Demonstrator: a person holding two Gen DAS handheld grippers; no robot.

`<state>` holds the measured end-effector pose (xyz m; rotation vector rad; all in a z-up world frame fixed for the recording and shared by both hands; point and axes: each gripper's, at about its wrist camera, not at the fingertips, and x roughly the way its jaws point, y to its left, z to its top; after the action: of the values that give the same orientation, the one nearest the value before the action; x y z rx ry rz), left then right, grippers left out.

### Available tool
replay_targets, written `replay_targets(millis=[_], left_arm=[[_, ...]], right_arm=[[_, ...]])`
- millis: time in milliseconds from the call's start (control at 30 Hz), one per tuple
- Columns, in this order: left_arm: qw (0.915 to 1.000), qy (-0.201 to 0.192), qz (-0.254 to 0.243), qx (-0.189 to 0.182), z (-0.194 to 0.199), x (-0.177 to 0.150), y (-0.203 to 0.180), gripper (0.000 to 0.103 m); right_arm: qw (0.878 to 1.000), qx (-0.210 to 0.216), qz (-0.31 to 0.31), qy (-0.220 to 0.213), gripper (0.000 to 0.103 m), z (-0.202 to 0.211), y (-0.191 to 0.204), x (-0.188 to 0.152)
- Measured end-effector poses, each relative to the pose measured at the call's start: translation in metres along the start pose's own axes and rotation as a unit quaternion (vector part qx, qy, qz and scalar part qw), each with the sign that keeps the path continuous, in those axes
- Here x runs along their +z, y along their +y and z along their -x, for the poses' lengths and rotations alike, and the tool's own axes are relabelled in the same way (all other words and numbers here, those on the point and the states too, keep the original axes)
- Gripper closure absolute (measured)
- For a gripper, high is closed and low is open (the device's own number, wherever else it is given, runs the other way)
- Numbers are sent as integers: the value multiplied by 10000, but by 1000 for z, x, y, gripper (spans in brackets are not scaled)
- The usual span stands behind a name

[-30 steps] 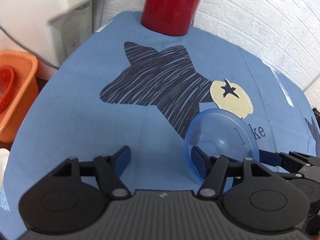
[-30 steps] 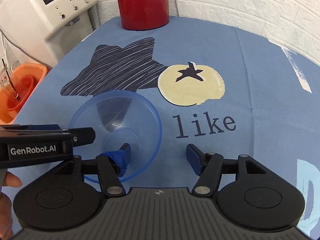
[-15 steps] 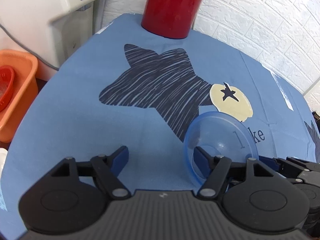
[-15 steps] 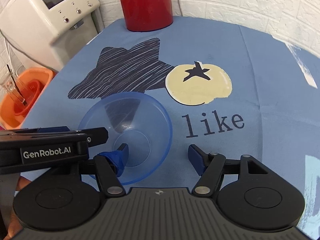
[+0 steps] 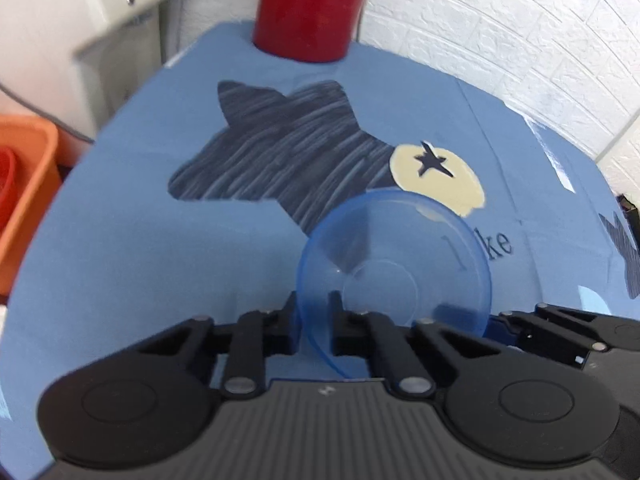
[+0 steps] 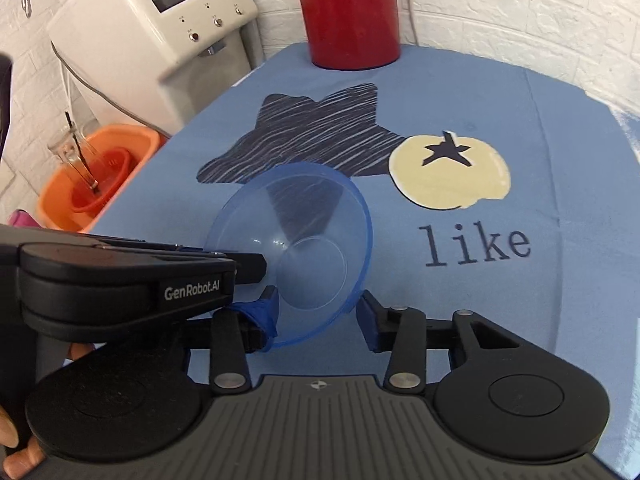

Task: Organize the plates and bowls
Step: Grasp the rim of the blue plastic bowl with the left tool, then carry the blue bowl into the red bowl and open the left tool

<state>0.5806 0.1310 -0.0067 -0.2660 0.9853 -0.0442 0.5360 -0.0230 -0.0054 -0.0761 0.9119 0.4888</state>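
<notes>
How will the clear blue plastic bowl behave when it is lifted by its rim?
The clear blue plastic bowl looks thin-walled, so probably light and slightly flexible. The left hand-held gripper pinches only its rim, so it may pivot or slip on the smooth plastic.

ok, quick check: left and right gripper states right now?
Left gripper: shut on the blue bowl, pinching its rim.
Right gripper: open, its fingers either side of the bowl's near rim.
</notes>
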Motion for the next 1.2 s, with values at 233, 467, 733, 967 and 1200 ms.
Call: replay_targets(millis=[233,467,733,967,1200], left_arm=[[9991,246,41,-352,31,-18,-16,103],[9955,332,-430,-779,98,-68,-73,102],[9816,618,-1205,-1347,151,-172,-161,102],[9747,680,-1689,-1299,169,-242,-198,102],[9756,782,-1745,-1077,165,-264,-192,102]], right_arm=[[9998,26,-168,62,71,40,-4,-17],[9991,-26,-432,-38,70,132,-18,-68],[9960,-604,-664,-13,70,234,-36,-172],[9921,-585,-1103,-87,70,260,-47,-240],[9920,-287,-1230,-22,70,250,-48,-261]])
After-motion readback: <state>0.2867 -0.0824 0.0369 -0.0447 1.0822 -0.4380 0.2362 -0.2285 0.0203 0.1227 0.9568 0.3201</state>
